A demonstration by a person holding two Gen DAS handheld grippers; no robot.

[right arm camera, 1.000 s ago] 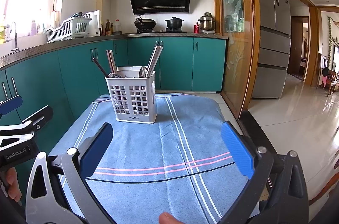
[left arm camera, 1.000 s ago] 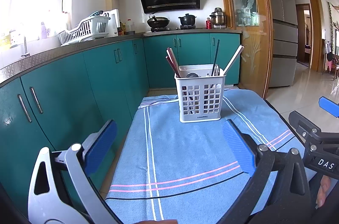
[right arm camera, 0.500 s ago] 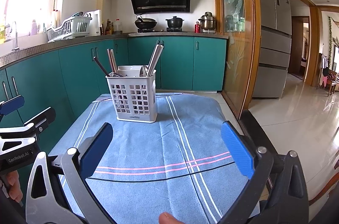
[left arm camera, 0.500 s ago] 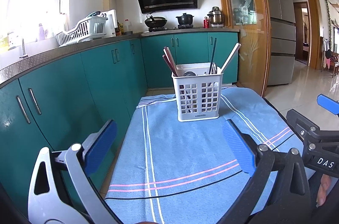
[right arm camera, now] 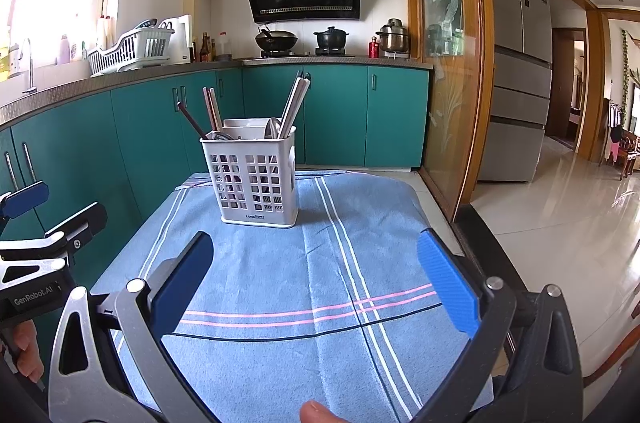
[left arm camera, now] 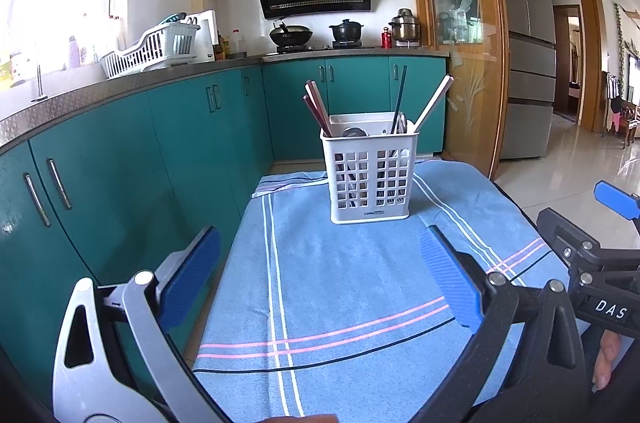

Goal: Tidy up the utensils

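A white slotted utensil holder [left arm camera: 370, 175] stands upright on the blue striped cloth [left arm camera: 340, 287], near its far end. It holds chopsticks [left arm camera: 316, 109], a spoon and other utensils. The holder also shows in the right wrist view [right arm camera: 256, 179]. My left gripper [left arm camera: 320, 275] is open and empty, well short of the holder. My right gripper [right arm camera: 314, 275] is open and empty, also short of it. Each gripper shows at the edge of the other's view.
Teal cabinets [left arm camera: 132, 159] run along the left and back. A white dish rack [left arm camera: 154, 49] sits on the counter. Pots stand on the stove [left arm camera: 316, 35]. A wooden glass partition [left arm camera: 472, 63] and a fridge [left arm camera: 528, 55] are on the right.
Both views have shifted slightly; the holder sits a little lower and more central in the left wrist view. Both grippers stay open and empty.
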